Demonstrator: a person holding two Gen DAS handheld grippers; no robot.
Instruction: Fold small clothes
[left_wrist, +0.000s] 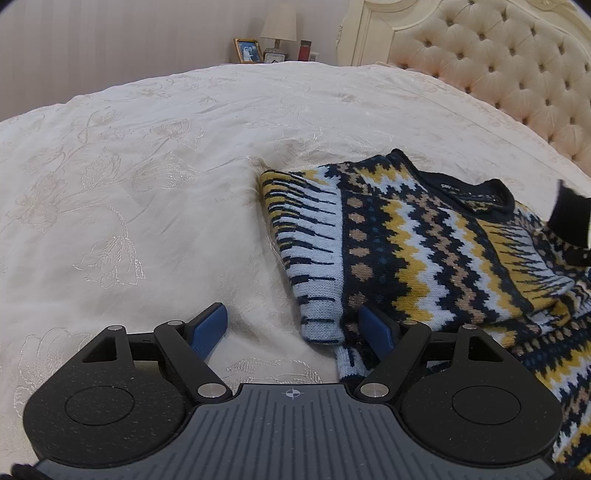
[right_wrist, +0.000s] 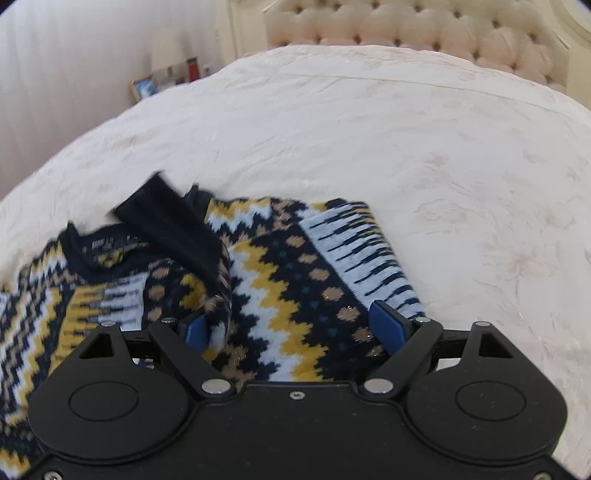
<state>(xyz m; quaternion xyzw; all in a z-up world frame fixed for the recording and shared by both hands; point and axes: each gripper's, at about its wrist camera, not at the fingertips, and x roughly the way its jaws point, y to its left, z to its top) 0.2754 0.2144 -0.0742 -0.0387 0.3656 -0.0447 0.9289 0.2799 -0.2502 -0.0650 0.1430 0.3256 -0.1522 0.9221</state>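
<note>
Because the task is to fold it, the one sweater (left_wrist: 424, 251) lies spread on the bed cover (left_wrist: 147, 184), on the side near the padded headboard (left_wrist: 498, 74), with its dark collar (left_wrist: 476, 195) turned toward the pillows' end. One sleeve (left_wrist: 314, 258), pale blue with dark stripes, is already laid along the body, and I judge this is the first fold; a dark cuff (right_wrist: 173, 221) of the other sleeve lies across the chest, so perhaps this side is folded in too, though the right wrist view is blurred. The left claw (left_wrist: 295, 328) stands released, its two blue fingers (left_wrist: 208, 328) wide apart, one on the bare cover and one at the sweater's edge, with the sleeve end between them; I think it is placed so to take this edge next. The right claw (right_wrist: 291, 325) is also released and grasps nothing, its two fingers spread over the patterned body, low and near the cloth. Far behind, on a night table, I count one lamp (left_wrist: 279, 26), one photo frame (left_wrist: 248, 50) and one red jar (left_wrist: 305, 50).
</note>
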